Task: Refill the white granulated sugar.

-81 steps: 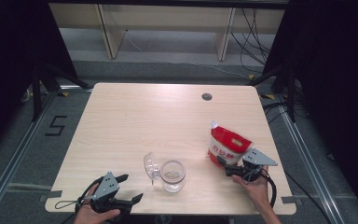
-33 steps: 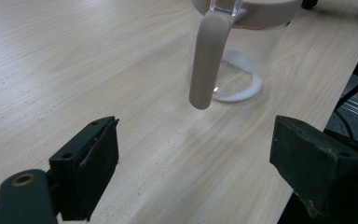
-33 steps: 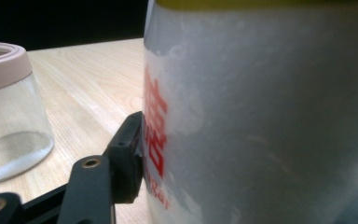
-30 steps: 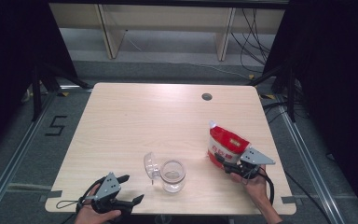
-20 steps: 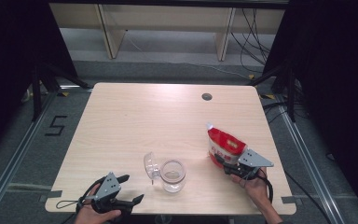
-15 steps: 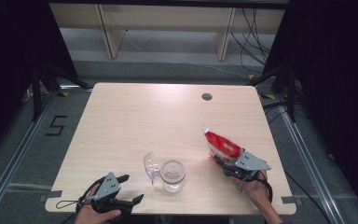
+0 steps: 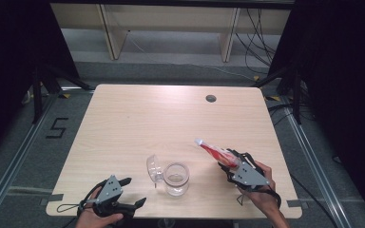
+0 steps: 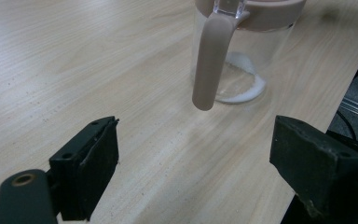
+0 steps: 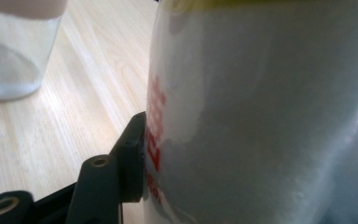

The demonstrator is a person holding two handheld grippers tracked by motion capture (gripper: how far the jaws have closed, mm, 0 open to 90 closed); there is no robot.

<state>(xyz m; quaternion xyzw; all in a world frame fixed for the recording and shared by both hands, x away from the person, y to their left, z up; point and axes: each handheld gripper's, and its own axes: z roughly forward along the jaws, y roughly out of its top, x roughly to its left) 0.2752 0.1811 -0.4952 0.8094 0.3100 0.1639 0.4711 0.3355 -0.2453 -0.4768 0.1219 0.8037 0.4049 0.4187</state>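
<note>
Near the counter's point(image 7: 138, 118) front edge, I see my right gripper point(image 7: 229, 164) clamped on a red-and-white bag point(image 7: 215, 152). The bag is lifted off the wood and tilted, its pale top corner pointing up and toward the glass jar point(image 7: 176, 178), which stands close by on its left. From the right gripper view, the bag point(image 9: 261, 121) presses right against the camera; the one finger I can see point(image 9: 133, 158) lies flat against its printed side, so the fingers are about half closed with the bag gripped between them. The far finger is hidden behind the bag. The jar's lower wall point(image 9: 14, 56) shows at the upper left of that view, standing on the wood beside the bag.

My left gripper point(image 7: 134, 192) rests low at the front left corner of the counter, well apart from the bag. Its fingers point(image 8: 86, 172) are spread wide and hold nothing; only bare wood lies between them. Straight ahead of them in the left gripper view stands the jar point(image 8: 242, 51), clear-walled with a pinkish rim and a pinkish handle point(image 8: 212, 58) hanging down its near side, and a thin white layer on its bottom. Seen from above, a clear hinged lid point(image 7: 154, 167) stands open on the jar's left side.
</note>
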